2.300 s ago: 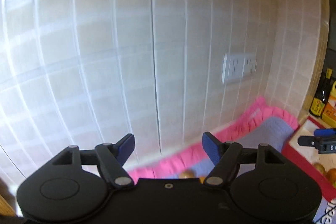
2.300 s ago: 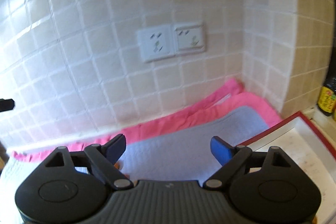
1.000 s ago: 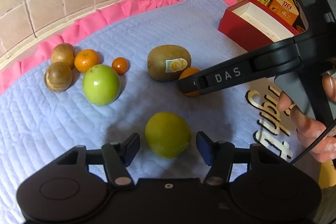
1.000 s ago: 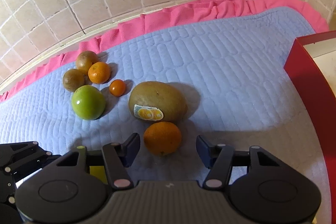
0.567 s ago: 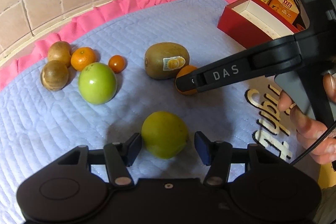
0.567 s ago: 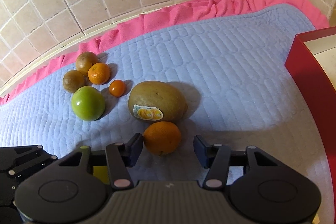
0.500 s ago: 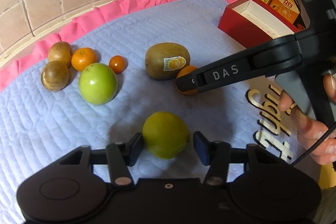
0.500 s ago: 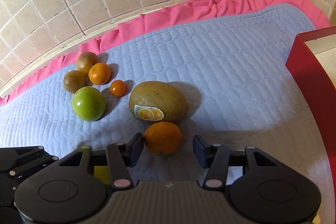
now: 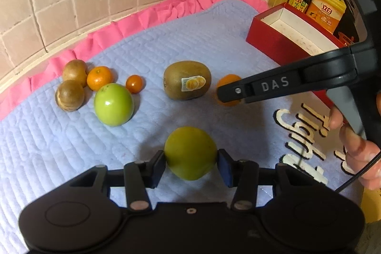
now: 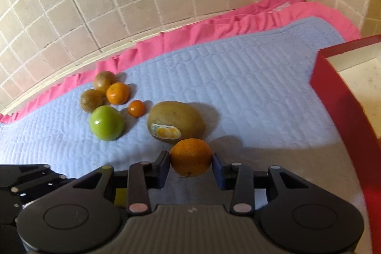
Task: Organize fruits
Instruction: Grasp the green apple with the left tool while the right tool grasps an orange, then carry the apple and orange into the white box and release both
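The left hand-held gripper (image 9: 190, 160) is clamped on a yellow-green fruit (image 9: 190, 152) near the front edge of the blue quilted mat (image 9: 166, 39); its jaws closed on it a moment ago. The right hand-held gripper (image 10: 190, 164) has just been closing and now pinches an orange (image 10: 190, 156), just in front of the stickered kiwi (image 10: 176, 122). Toward the mat's back left edge lie a green apple (image 10: 107, 123), two small oranges and two brown fruits. A red box (image 9: 285, 39) stands at the mat's right edge.
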`<action>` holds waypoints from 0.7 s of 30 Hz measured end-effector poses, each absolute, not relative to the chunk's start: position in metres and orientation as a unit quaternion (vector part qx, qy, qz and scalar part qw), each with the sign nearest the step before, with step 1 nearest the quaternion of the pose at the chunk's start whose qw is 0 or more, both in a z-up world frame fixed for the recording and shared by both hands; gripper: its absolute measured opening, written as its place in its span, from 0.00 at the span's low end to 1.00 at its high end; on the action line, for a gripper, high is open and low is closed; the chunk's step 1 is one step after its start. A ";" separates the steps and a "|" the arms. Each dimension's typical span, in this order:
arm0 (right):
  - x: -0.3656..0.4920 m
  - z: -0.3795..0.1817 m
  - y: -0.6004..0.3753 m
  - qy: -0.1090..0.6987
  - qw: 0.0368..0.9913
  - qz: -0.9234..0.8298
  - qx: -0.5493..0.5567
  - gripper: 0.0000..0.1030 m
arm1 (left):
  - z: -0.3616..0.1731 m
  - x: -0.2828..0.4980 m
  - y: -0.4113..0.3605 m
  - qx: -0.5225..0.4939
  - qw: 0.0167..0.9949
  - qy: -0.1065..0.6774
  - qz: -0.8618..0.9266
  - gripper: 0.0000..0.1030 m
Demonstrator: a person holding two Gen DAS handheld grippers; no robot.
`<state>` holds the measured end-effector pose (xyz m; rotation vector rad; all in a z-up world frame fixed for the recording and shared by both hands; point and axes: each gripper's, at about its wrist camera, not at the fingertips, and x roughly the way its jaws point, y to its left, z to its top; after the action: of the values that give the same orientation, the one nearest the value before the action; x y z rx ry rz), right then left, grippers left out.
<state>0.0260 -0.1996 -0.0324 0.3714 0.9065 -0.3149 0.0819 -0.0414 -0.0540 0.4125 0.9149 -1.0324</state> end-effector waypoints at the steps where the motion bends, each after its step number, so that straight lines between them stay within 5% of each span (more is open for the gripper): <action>1: 0.023 -0.033 -0.202 0.435 0.869 -0.154 0.178 0.40 | -0.053 0.080 -0.041 0.190 0.753 0.419 -0.471 0.55; 10: -0.024 0.000 -0.230 0.388 0.879 -0.185 0.205 0.40 | -0.004 0.073 -0.057 0.170 0.779 0.342 -0.497 0.55; 21: -0.150 0.072 -0.328 0.268 0.871 -0.355 0.210 0.40 | 0.064 0.061 -0.200 0.113 0.726 0.283 -0.617 0.55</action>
<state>-0.1496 -0.3277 0.0716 0.4390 0.5593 -0.7414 0.0607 -0.2000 0.0641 0.2501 0.6239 -1.3596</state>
